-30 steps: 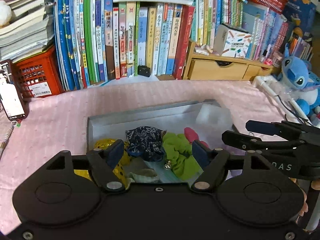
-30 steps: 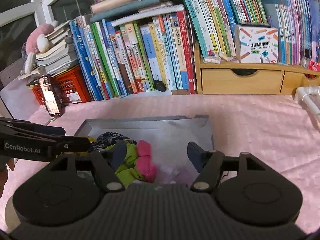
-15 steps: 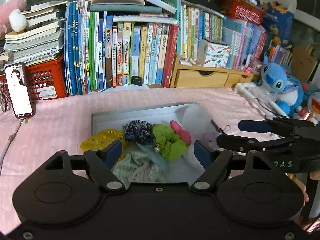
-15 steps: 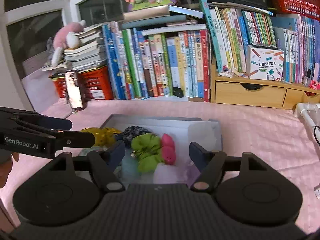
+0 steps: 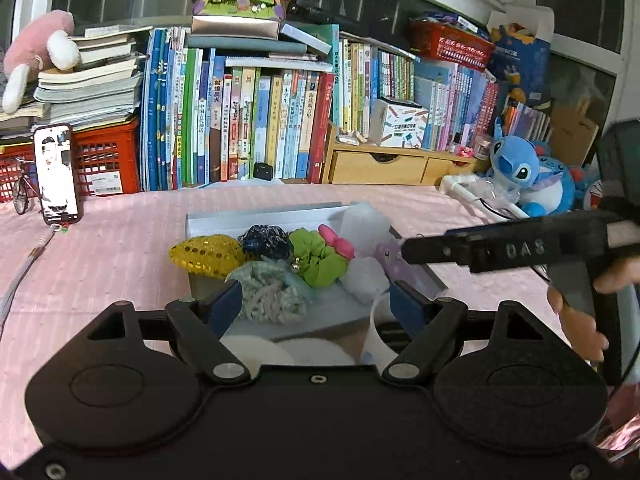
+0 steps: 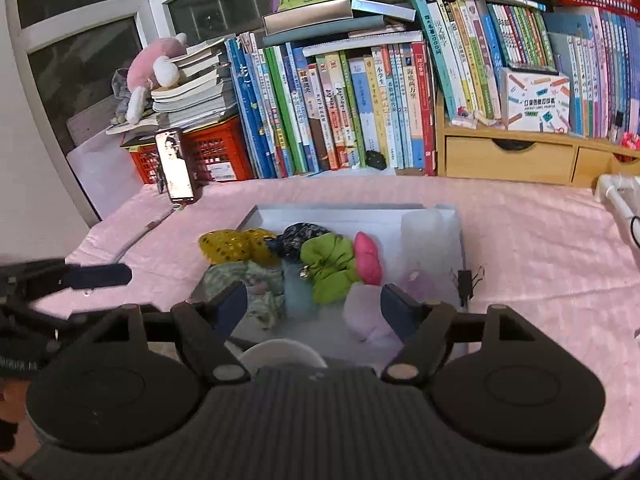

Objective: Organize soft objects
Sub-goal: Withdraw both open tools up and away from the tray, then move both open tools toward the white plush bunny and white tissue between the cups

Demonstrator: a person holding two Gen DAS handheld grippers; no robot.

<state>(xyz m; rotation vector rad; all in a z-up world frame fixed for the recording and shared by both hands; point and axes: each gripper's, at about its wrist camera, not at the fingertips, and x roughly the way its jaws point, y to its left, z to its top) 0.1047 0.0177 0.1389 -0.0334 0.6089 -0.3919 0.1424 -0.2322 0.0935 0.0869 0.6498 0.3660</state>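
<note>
The left gripper (image 5: 316, 304) hangs with its blue-padded fingers spread wide and nothing between them, just short of the near edge of the grey tray (image 5: 224, 218). The right gripper (image 6: 312, 306) is likewise spread apart and empty, poised over the tray's near edge; seen from the left wrist, its dark body reaches in over the tray's right side. Inside the tray lie the soft things: a yellow sequined scrunchie (image 5: 206, 254) draped over the left rim, a dark blue patterned scrunchie (image 5: 266, 240) just beside it, a green scrunchie (image 5: 318, 258) with a small bell at the middle, and a pink piece (image 5: 338, 242) touching the green one on its far right. A pale green knitted scrunchie (image 5: 270, 298) sits at the tray's near left, and a pale lilac soft lump (image 6: 366, 310) at its near right. A black binder clip (image 6: 466, 280) grips the tray's right wall. The tray rests on a pink cloth (image 5: 120, 248); beyond it stand a phone (image 5: 58, 174) propped upright at far left and a row of books (image 5: 248, 120) behind.
</note>
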